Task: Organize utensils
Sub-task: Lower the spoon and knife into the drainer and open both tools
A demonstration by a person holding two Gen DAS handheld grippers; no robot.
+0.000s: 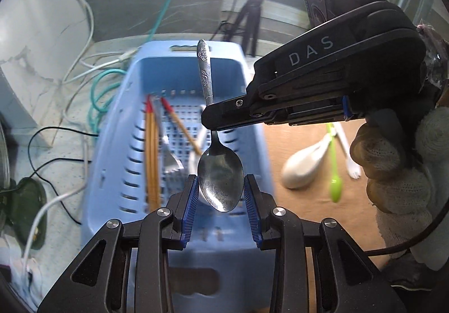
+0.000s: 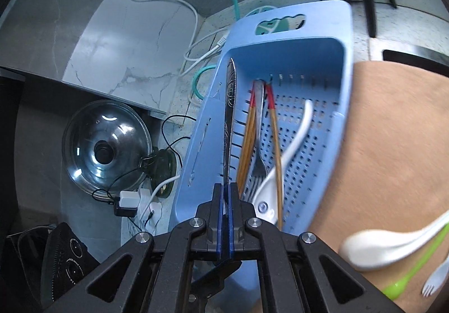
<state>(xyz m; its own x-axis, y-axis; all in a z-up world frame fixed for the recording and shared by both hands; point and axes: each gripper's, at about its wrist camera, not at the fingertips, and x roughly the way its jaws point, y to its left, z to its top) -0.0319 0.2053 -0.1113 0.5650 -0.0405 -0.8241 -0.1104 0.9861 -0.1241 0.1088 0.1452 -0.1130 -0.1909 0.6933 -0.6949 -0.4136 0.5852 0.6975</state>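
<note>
While the right gripper (image 2: 226, 195) pinches the metal spoon (image 1: 220, 181) by its handle above the blue basket (image 1: 165, 66), the left gripper (image 1: 220, 198) has its fingers spread either side of the bowl, not clearly touching.

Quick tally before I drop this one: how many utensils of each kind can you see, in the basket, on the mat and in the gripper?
Metal spoon, clamped in the right gripper: 1
Chopsticks in the blue basket: 3
Metal fork in basket: 1
White soup spoons, basket and mat: 2
Green spoon on mat: 1
White plastic fork on mat: 1
Total: 9
</note>
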